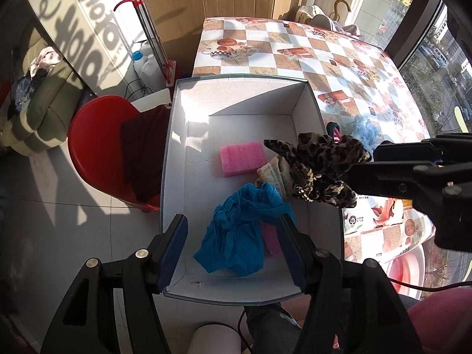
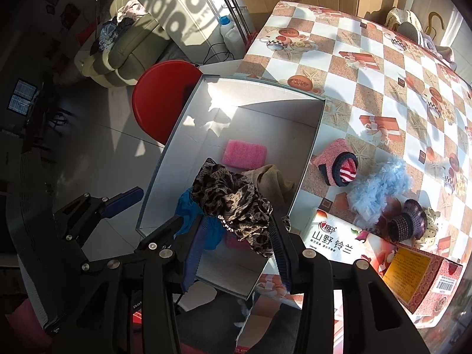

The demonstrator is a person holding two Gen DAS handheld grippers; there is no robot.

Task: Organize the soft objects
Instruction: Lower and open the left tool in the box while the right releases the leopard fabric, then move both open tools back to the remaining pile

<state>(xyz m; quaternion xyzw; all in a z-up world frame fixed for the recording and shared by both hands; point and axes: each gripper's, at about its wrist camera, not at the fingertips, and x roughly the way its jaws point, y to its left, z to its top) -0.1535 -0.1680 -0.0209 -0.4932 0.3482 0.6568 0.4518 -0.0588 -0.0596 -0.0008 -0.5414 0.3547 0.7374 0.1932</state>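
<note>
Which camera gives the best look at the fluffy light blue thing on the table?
The right wrist view: the fluffy light blue piece lies fully visible on the checkered tablecloth. The left wrist view catches only a blurred patch behind the leopard-print cloth.

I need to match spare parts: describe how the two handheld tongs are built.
Both the left tongs and the right tongs have matte black plastic frames with cut-out openings, silver round bolt heads at the joints, and long flat dark blue ribbed pads. A thin black cable trails below.
</note>
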